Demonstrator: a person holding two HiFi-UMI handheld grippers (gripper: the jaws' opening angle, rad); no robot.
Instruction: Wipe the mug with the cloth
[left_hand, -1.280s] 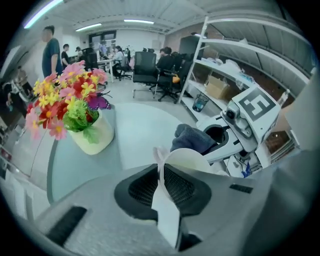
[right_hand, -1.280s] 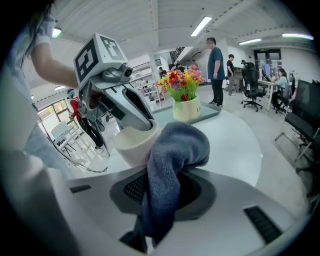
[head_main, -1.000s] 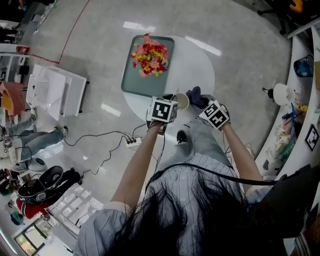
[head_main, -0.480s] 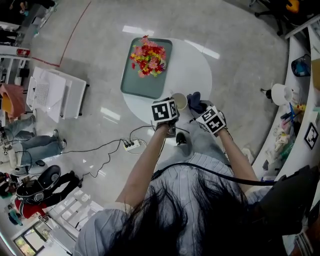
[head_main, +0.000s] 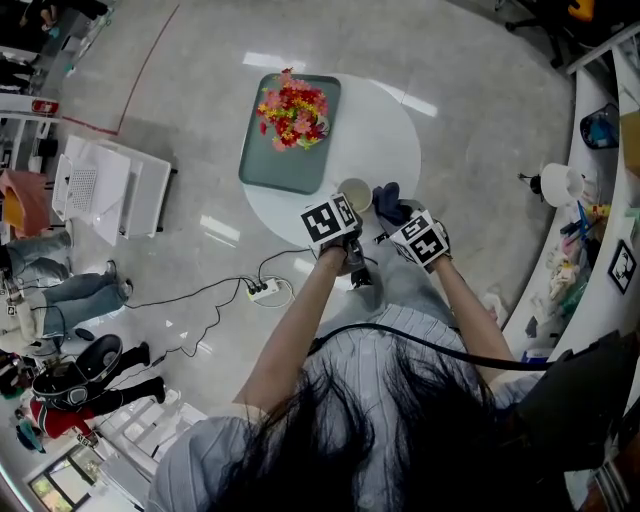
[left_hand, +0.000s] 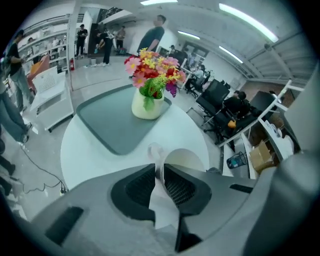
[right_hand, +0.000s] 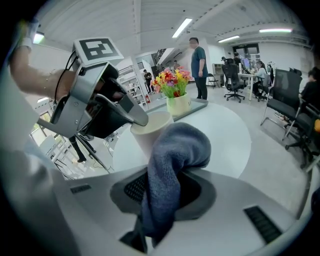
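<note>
Jaws are gripping: left gripper (left_hand: 161, 172) on the rim of the cream ceramic mug (left_hand: 186, 159), right gripper (right_hand: 165, 192) on the blue towelling cloth (right_hand: 175, 150).
Hard wiping risks levering the mug loose.

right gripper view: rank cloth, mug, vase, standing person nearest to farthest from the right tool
1. cloth, between the jaws
2. mug, just behind the cloth, slightly left
3. vase, on the tray, mid-table
4. person, standing beyond the table

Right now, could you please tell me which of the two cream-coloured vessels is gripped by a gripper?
The mug, its rim pinched between the left gripper's jaws. The other, the vase, holds flowers and stands free on the grey tray.
</note>
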